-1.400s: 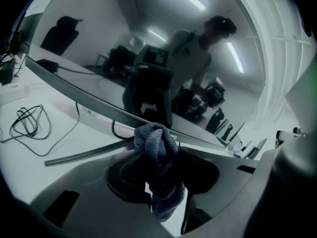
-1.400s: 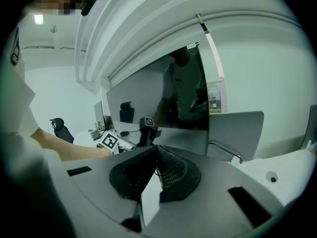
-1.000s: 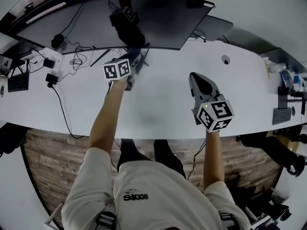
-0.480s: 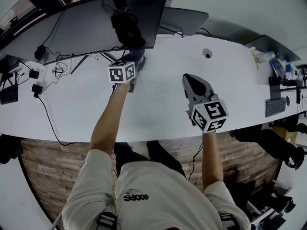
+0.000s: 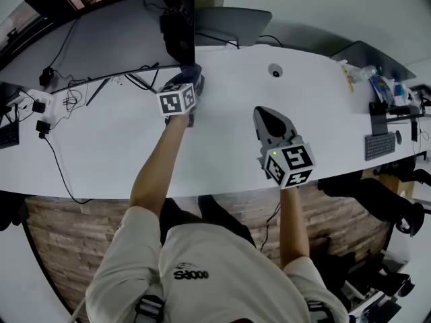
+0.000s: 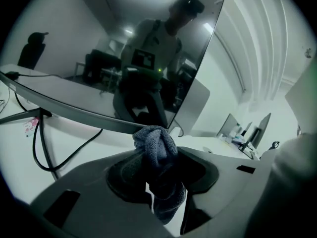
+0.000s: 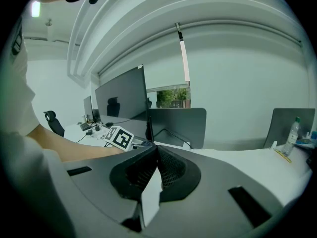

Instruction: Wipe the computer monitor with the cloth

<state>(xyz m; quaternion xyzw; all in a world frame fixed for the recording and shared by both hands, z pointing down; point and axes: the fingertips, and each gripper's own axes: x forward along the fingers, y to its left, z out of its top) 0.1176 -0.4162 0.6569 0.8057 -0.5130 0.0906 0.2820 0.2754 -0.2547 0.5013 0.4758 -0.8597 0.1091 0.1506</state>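
**Cloth pinched at the monitor's lower right corner, cables spread along the left**

The left hand-held gripper (image 6: 157, 157) has its jaws pinching a bunched grey-blue cloth (image 6: 153, 140), whose loose end hangs below them. The cloth sits just beside the bottom edge of the dark curved monitor (image 6: 124, 58), near its right corner; whether it touches the screen is not clear. The screen mirrors the person and the gripper.

The right hand-held gripper (image 7: 155, 152) hangs over the middle of the white tabletop (image 5: 222, 160), jaws pressed together with nothing between them, well apart from the monitor.

Black cables (image 5: 57, 157) trail over the left end of the tabletop towards its front edge, with small adapters (image 5: 37, 106) near them. The monitor's thin stand legs (image 5: 145, 79) stand between the cables and the cloth, partly covered by the left gripper. A second, grey screen (image 5: 229, 24) stands behind the monitor's right edge, and a round grommet (image 5: 275, 70) sits near the back edge.

A bottle (image 7: 292, 135) stands at the far right; its contents cannot be made out. The monitor's left end is cut off in the head view.
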